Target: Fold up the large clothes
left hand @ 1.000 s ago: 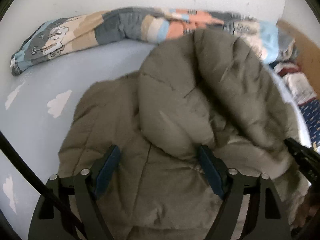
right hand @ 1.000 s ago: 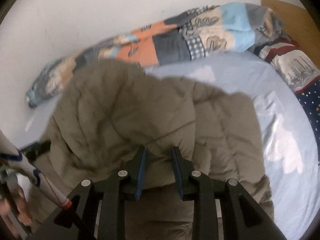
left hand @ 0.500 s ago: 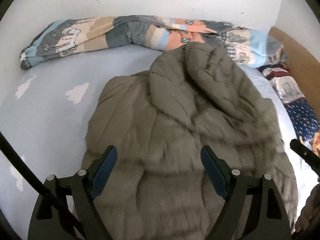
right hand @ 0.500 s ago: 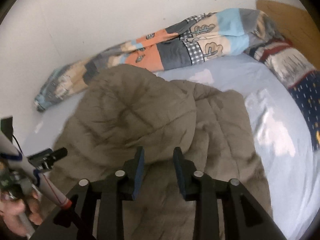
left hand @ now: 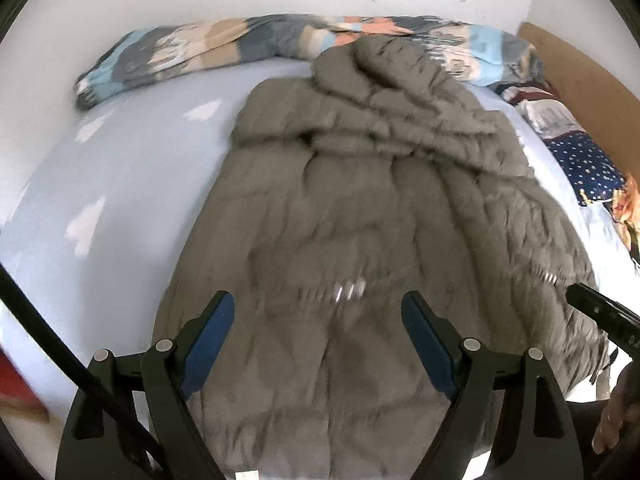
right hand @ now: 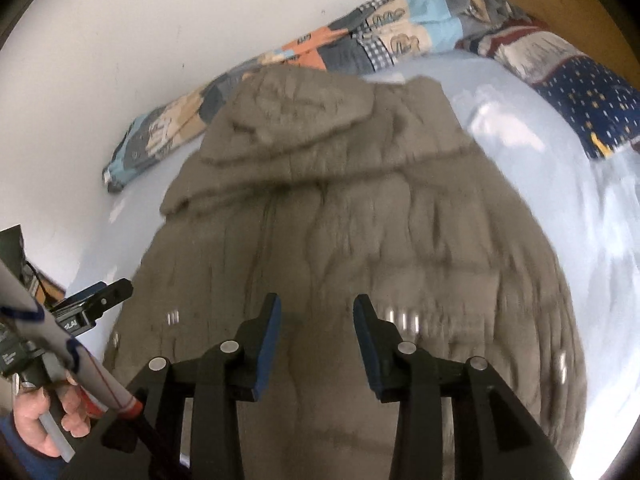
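Left wrist: puffer jacket (left hand: 360,216) lay flat on bed (left hand: 120,184), ready for folding; left tool (left hand: 318,332), right tool (right hand: 316,332) gaped empty.

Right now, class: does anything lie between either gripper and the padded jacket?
Nothing visible does. The padded jacket lies spread on the bed sheet, directly beneath the open left gripper and open right gripper.

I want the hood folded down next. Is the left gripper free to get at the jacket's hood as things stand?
Probably yes. The left gripper is open and holds nothing, and the hood lies exposed at the far end of the jacket, uncovered. Only the jacket's own body lies between them, so it must travel forward over it.
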